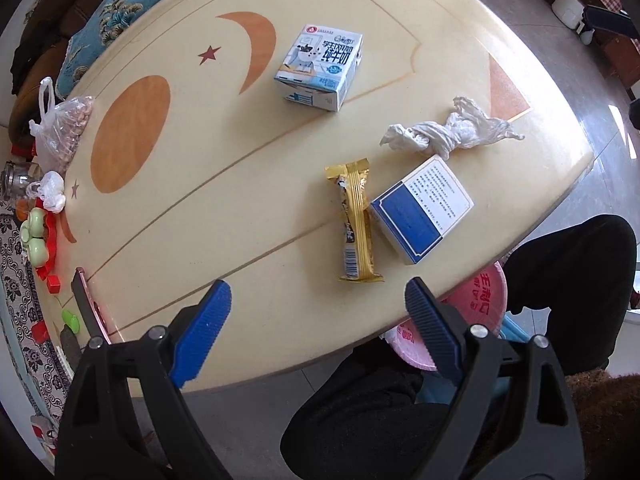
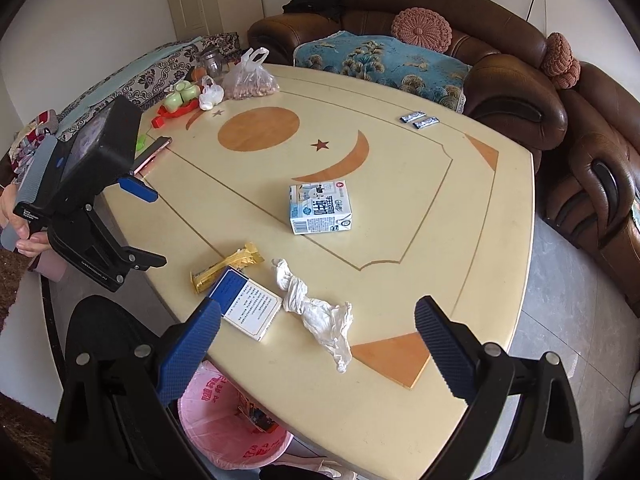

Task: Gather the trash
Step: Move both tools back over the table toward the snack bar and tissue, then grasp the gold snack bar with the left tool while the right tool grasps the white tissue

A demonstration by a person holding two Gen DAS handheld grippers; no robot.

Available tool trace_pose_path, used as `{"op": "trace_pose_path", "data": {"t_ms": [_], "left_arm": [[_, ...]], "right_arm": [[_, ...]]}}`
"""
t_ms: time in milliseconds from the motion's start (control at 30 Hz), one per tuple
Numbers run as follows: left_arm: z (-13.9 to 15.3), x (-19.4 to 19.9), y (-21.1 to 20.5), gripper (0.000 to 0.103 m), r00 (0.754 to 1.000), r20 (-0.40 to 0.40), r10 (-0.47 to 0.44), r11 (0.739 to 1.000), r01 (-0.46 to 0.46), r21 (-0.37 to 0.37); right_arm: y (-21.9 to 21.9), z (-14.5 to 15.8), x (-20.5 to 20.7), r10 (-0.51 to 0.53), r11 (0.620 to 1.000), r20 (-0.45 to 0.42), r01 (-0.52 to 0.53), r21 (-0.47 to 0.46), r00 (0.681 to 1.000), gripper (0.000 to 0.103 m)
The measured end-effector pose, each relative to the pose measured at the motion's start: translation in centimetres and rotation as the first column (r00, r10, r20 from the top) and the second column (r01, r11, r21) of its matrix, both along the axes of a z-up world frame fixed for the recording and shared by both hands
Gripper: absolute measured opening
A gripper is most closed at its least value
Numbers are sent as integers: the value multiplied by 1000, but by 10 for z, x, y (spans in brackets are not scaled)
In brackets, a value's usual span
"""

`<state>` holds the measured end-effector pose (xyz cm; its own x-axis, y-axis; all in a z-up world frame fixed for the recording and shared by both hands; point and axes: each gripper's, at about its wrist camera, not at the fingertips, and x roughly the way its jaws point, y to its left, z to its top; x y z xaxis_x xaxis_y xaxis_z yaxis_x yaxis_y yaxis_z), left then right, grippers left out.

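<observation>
A cream table (image 2: 460,240) with rounded corners fills both views, its glossy top inlaid with an orange circle, a crescent, a red star and orange triangles at the corners. A brown leather sofa (image 2: 520,80) with a blue patterned cover stands along the far side, and grey floor tiles show to the right.

4 pieces of trash lie on the table. A blue and white milk carton (image 2: 320,207) sits near the middle. Closer to the near edge are a gold snack wrapper (image 2: 224,268), a flat blue and white box (image 2: 248,304) just beside it, and a twisted, crumpled white tissue (image 2: 316,312) right of the box. Below the near table edge stands a bin lined with a pink bag (image 2: 224,424), partly hidden by the table and the fingers.

The left gripper (image 1: 318,312) hovers above the near edge with its ribbed blue fingers spread wide, holding nothing. The right gripper (image 2: 318,344) is likewise spread wide and empty, above the box and tissue.

At the far left corner, a clear bag of nuts (image 2: 250,80), a small white bag, green cups and red pieces crowd together. 2 small dark sachets (image 2: 418,119) lie near the sofa; their print is too small to read.
</observation>
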<state>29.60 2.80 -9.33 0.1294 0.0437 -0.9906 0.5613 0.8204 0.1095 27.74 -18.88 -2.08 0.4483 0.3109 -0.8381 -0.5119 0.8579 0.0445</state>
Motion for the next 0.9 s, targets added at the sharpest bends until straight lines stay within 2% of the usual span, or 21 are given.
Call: {"op": "trace_pose_path", "data": {"t_ms": [200, 733, 900], "left_arm": [[-33, 13, -2, 86, 998, -66, 2, 1000, -1, 14], [-81, 28, -5, 86, 990, -142, -22, 1000, 20, -10], [-90, 31, -7, 85, 988, -150, -36, 999, 34, -16]], "right_arm": [[15, -28, 13, 41, 998, -48, -44, -46, 998, 95], [35, -105, 50, 116, 981, -177, -141, -137, 977, 95], [43, -129, 60, 141, 969, -226, -181, -167, 964, 85]]}}
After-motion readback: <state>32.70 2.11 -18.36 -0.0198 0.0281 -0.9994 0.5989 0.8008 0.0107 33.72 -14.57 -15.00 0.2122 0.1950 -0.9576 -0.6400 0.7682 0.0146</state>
